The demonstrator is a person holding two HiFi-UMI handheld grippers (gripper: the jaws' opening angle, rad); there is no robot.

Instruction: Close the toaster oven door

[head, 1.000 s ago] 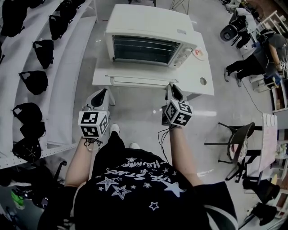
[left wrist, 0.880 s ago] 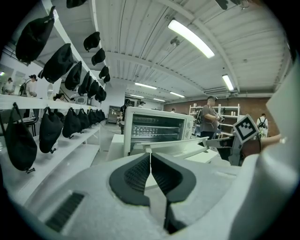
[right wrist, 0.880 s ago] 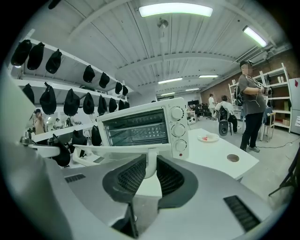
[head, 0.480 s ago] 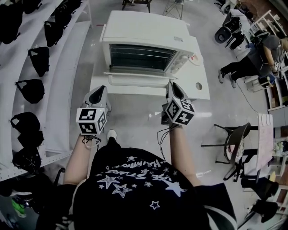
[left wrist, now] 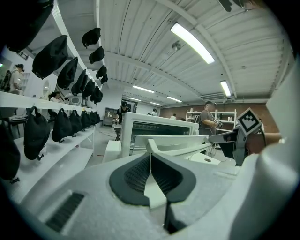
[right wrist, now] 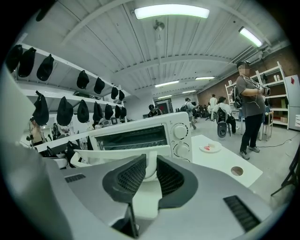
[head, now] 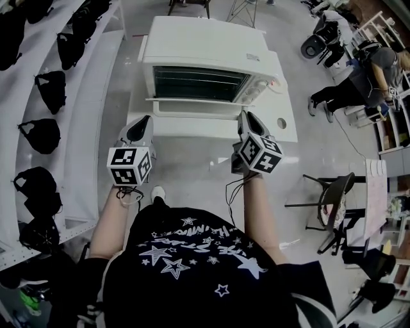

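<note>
A: So, where's the oven door at right here?

B: Half shut. The white toaster oven (head: 205, 48) sits on a white table (head: 285, 131). Its door (head: 192, 109) hangs tilted out at the front, neither flat nor upright. The right gripper (head: 245, 118) is at the door's right end. Its jaws are partway closed, with the end of the handle (right wrist: 108, 157) pinched between the pads.

A: And the other one?

B: The left gripper (head: 144, 123) is near the door's left end, jaws squeezed together with nothing in them. Can't tell whether it touches the door.

A: What's the room like?

B: Big workshop kind of place. Shiny grey floor (head: 192, 160), and white shelves (head: 96, 96) along the left with black bags (head: 50, 90) hanging off them. There are strip lights (right wrist: 171, 10) on a ribbed ceiling (right wrist: 117, 42). The table's mostly bare: a small plate (head: 277, 83) beside the oven's right side and a round hole (head: 282, 121) near the right corner. A dark chair (head: 336, 198) stands off to the right, and a person (head: 359, 86) in dark clothes is over in the far right corner.
</note>
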